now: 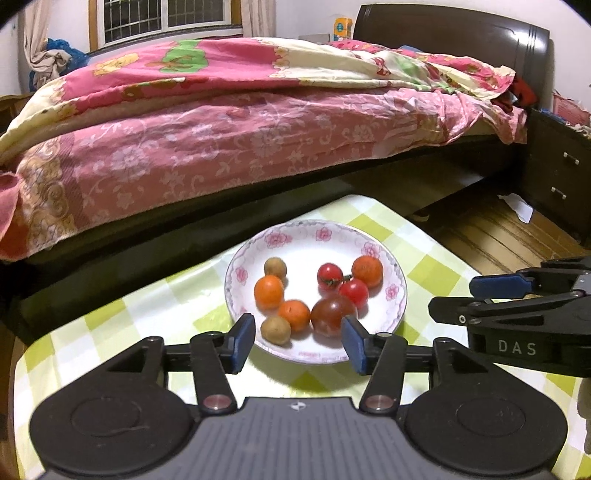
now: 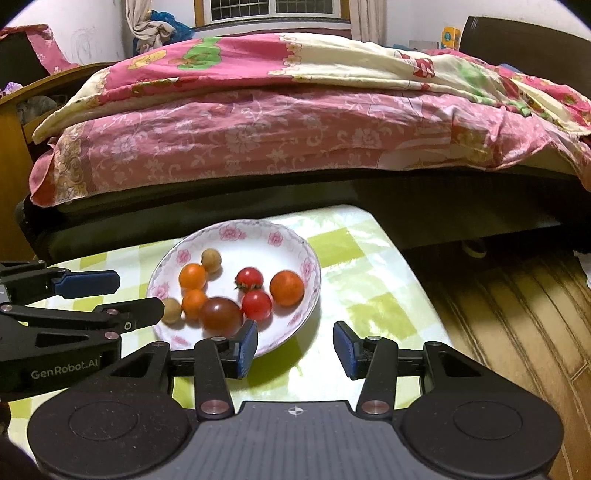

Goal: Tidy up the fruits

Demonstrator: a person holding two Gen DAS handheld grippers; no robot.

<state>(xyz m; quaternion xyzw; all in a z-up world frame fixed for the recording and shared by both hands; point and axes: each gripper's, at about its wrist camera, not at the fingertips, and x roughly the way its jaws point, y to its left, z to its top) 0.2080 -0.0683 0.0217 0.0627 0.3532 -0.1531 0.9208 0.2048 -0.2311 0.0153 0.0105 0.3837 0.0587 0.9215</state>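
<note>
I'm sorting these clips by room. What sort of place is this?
Almost certainly a bedroom in a home: a bed with a pink floral quilt and dark headboard, a bedside cabinet, and a small checked table holding a plate of fruit.

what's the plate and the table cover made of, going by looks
The plate looks like glazed ceramic: glossy white, printed pink flowers round its rim. The table cover looks like plastic or oilcloth: green-and-white checks with a soft sheen, though coated fabric is possible.
</note>
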